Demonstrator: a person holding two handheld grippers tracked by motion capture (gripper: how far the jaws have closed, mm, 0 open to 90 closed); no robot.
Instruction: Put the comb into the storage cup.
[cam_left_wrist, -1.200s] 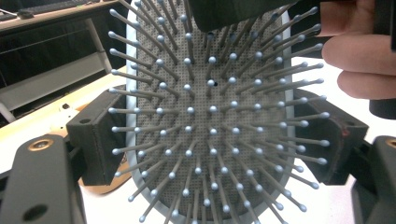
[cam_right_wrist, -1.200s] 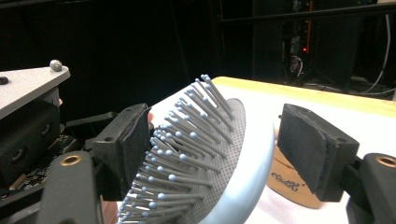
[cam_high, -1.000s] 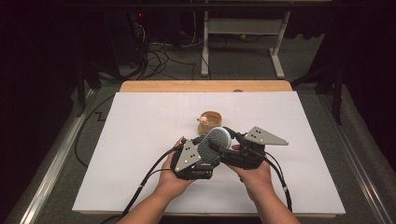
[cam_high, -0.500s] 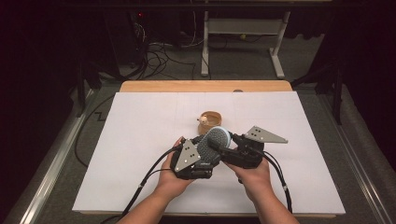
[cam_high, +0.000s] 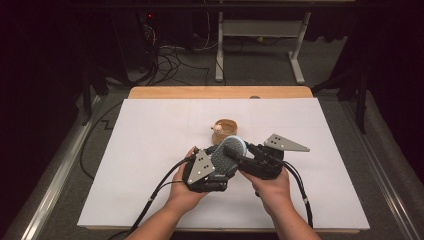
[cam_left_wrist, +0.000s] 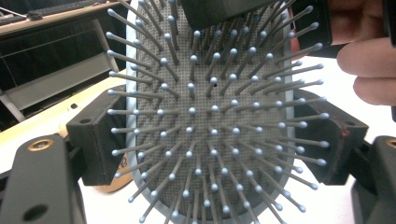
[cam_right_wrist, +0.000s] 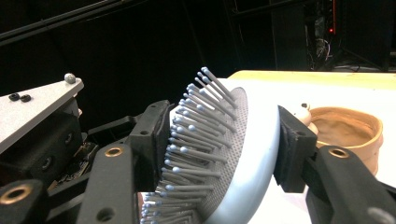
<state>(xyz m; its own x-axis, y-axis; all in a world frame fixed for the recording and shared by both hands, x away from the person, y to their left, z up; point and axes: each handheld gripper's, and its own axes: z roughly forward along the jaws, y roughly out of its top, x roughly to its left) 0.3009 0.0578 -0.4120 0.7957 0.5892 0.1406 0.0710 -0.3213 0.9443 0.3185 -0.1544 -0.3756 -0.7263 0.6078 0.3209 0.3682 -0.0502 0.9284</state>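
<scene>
A hairbrush (cam_high: 229, 151) with a pale blue body and grey ball-tipped bristles is held up over the white sheet between both grippers. My left gripper (cam_left_wrist: 212, 144) is shut on it, one pad on each side edge of the brush head (cam_left_wrist: 205, 116). My right gripper (cam_right_wrist: 224, 149) has just been closing its jaws. One pad now pushes into the bristles (cam_right_wrist: 196, 135) and the other sits against the smooth back, so it grips the head front to back. In the high view the left gripper (cam_high: 220, 162) comes in from below the brush and the right gripper (cam_high: 234, 156) from the right.
A small tan round bowl (cam_high: 225, 129) stands on the white sheet (cam_high: 150, 150) just beyond the brush, also in the right gripper view as the bowl (cam_right_wrist: 348, 128). A wooden board edge (cam_high: 220, 92) borders the far side. Cables and a table frame lie on the dark floor behind.
The right gripper's jaws have drawn in onto the brush head. Both hands and the brush stay where they were.
</scene>
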